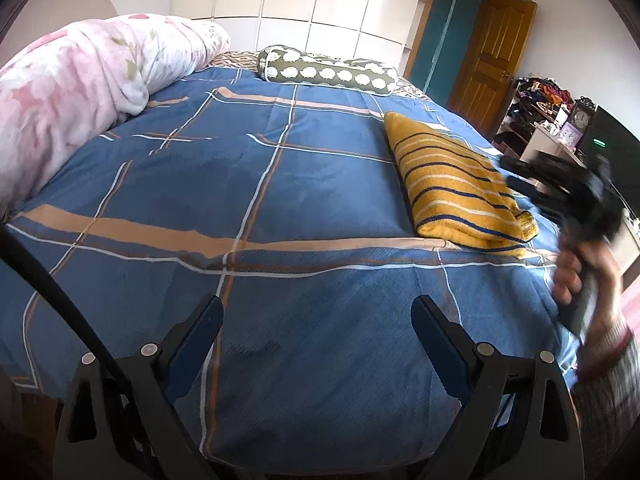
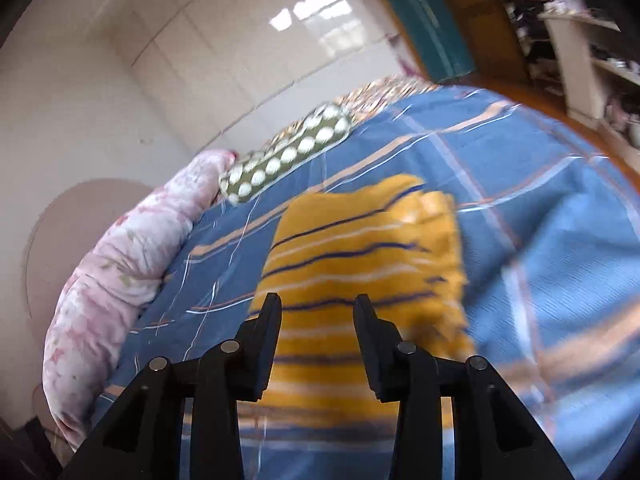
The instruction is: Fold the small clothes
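A folded yellow garment with dark blue and white stripes (image 1: 456, 184) lies on the right side of the blue plaid bed cover (image 1: 260, 184). My left gripper (image 1: 316, 312) is open and empty, low over the near part of the bed, left of the garment. My right gripper (image 2: 316, 308) is open and empty, hovering above the near end of the garment (image 2: 360, 248). In the left wrist view the right gripper (image 1: 520, 176) is a blurred black shape just right of the garment, held by a hand (image 1: 576, 276).
A rolled pink floral quilt (image 1: 80, 92) lies along the bed's left side. A green bolster with white sheep (image 1: 328, 70) sits at the far end. A wooden door (image 1: 492, 68) and cluttered shelves (image 1: 548, 112) stand to the right.
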Action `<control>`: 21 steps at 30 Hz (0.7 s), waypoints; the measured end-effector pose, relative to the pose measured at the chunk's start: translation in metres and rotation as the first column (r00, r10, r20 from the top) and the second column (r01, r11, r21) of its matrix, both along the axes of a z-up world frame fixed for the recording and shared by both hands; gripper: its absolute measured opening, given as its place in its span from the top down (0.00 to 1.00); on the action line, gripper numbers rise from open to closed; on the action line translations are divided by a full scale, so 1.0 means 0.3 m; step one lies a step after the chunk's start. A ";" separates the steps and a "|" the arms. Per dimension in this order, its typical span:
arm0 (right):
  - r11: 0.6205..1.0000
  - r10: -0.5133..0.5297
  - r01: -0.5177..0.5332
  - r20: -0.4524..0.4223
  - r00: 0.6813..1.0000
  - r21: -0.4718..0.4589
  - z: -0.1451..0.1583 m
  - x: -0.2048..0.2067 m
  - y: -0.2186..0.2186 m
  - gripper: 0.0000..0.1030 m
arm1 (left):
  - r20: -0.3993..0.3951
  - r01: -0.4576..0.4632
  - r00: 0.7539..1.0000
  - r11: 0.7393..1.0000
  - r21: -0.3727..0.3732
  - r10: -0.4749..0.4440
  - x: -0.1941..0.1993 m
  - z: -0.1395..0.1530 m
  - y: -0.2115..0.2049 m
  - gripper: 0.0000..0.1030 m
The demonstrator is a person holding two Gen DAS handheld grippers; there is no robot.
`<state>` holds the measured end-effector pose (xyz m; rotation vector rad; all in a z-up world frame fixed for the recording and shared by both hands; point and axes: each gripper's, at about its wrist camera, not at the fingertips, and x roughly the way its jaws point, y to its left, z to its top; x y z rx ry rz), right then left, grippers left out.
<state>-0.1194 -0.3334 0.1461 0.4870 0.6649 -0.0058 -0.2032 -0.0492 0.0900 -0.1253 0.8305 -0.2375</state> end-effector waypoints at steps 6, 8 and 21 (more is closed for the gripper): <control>0.973 -0.161 0.170 -0.073 0.984 0.157 -0.111 0.049 -0.208 0.86 | 0.002 -0.015 1.000 1.000 0.015 0.015 -0.009 -0.002 0.029 0.09; 0.963 -0.225 0.235 -0.085 0.971 0.133 -0.092 -0.043 -0.219 0.78 | -0.002 -0.022 1.000 1.000 0.018 0.022 -0.006 -0.005 0.039 0.09; 0.869 -0.262 0.232 -0.009 0.965 -0.437 0.051 -0.486 -0.047 0.44 | 0.173 -0.028 0.985 0.986 0.167 -0.002 -0.093 0.138 -0.102 0.09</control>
